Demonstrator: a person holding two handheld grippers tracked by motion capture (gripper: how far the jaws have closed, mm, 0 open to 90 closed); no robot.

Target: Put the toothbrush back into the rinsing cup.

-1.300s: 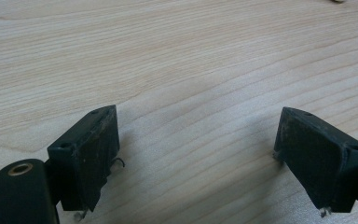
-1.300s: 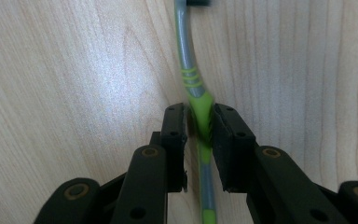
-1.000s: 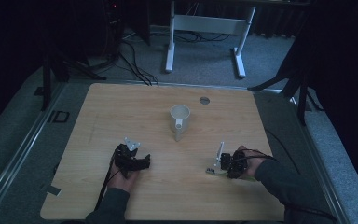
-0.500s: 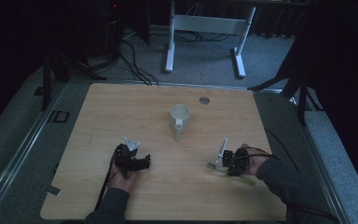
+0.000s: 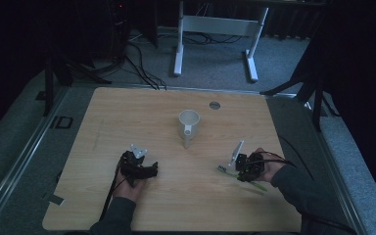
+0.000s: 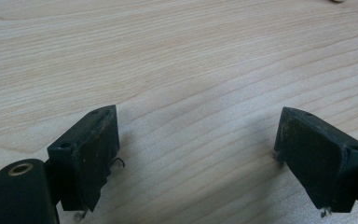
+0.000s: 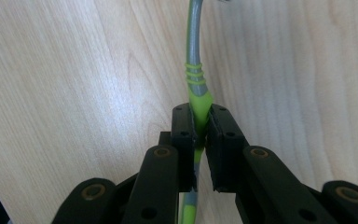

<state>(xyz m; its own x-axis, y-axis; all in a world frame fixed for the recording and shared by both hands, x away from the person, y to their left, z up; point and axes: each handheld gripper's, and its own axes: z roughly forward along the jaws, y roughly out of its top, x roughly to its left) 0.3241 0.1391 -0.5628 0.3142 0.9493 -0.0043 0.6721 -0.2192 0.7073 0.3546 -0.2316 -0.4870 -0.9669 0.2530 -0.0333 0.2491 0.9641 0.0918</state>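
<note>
Toothbrush (image 7: 196, 88), green and grey, pinched at its handle between the jaws of the right gripper (image 7: 200, 126) low over the table (image 5: 127, 112) at front right, left gripper (image 6: 196, 149) resting at front left with jaws wide apart, white mug (image 5: 188, 122) mid-table.

A cup (image 5: 189, 122) stands upright near the middle of the table (image 5: 127, 112). Nearer the person, the left gripper (image 5: 139, 167) rests on the tabletop to the cup's left, and the right gripper (image 5: 245, 166) to its right, well apart, with a toothbrush (image 7: 196, 88) between its jaws, lying along the table.
</note>
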